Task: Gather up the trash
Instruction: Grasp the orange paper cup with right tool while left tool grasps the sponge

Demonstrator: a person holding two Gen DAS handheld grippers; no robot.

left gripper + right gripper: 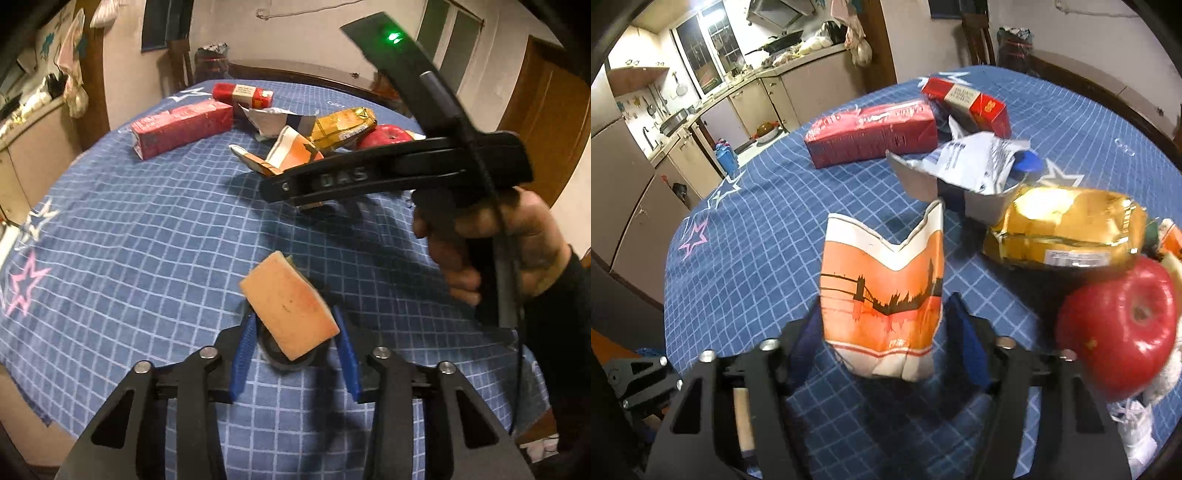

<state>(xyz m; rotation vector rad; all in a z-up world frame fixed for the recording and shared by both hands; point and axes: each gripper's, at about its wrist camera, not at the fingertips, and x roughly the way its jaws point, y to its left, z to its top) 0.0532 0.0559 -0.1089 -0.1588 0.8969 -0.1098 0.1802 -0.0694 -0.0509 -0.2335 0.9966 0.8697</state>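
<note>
Between the blue fingers of my left gripper (295,314) a peach sponge (291,306) with a green back leans tilted on a dark round object (280,360). Both pads sit against the sponge's sides. My right gripper (886,310) straddles a crushed orange paper cup (882,295) with a bridge print, which stands on the blue checked tablecloth (757,229). Its pads are close to the cup, and a narrow gap shows on the right side. In the left wrist view a person's hand (498,236) holds the right gripper (288,184) over the same cup (291,151).
A long red carton (871,133), a red box (967,103), a torn white carton (975,166), a gold packet (1063,232) and a red apple (1119,325) lie beyond and right of the cup. Kitchen counters (701,110) stand past the round table's left edge.
</note>
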